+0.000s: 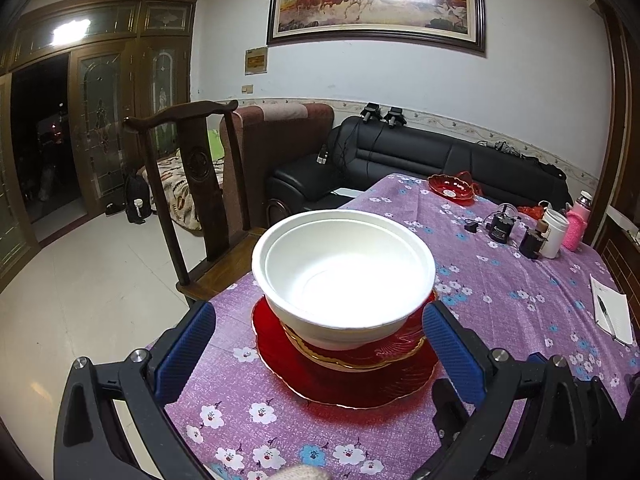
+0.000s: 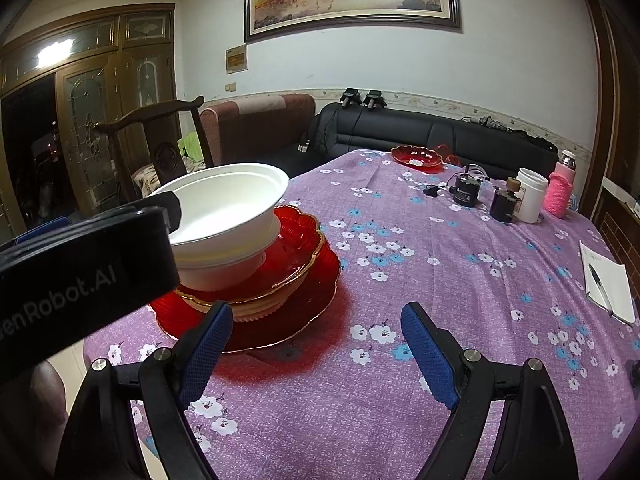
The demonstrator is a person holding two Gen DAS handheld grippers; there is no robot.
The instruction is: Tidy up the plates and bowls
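From the left wrist view, the left gripper [image 1: 318, 344] stands with its blue fingers [image 1: 186, 354] spread wide, one on each side of the stack and clear of it; nothing is pinched. The stack sits near the left edge of the table [image 1: 500, 280], on its purple flowered cloth: a wide red plate [image 1: 344, 380] at the bottom, a gold-rimmed red dish [image 1: 384, 354] on it, and two nested white bowls [image 1: 344, 268] on top. Large under small looks deliberate, since the broad plate gives the tall bowls a steady base. The upper bowl sits slightly off-centre in the lower one, its rim showing as a second ring. Flanking the pile this way suits either a fresh release or a readiness to steady it; which one cannot be told. A wooden chair [image 1: 192, 184] stands just beyond the table's left edge.

From the right wrist view, the right gripper [image 2: 318, 354] also has its fingers [image 2: 430, 354] wide apart over bare cloth, holding nothing, to the right of the stack and nearer the camera. The left fingertip stands in front of the big plate's rim; whether it touches is unclear. The left gripper's black body crosses the near left of this view, hiding part of the bowls. Far across the table a small red dish [image 2: 417, 157] lies alone, well apart from the pile, so the sorting appears unfinished, and the free right gripper seems kept ready for it. Further right stand a white cup [image 2: 530, 196], a pink-sleeved bottle [image 2: 560, 192] and a notebook with a pen [image 2: 608, 284], not part of the job.
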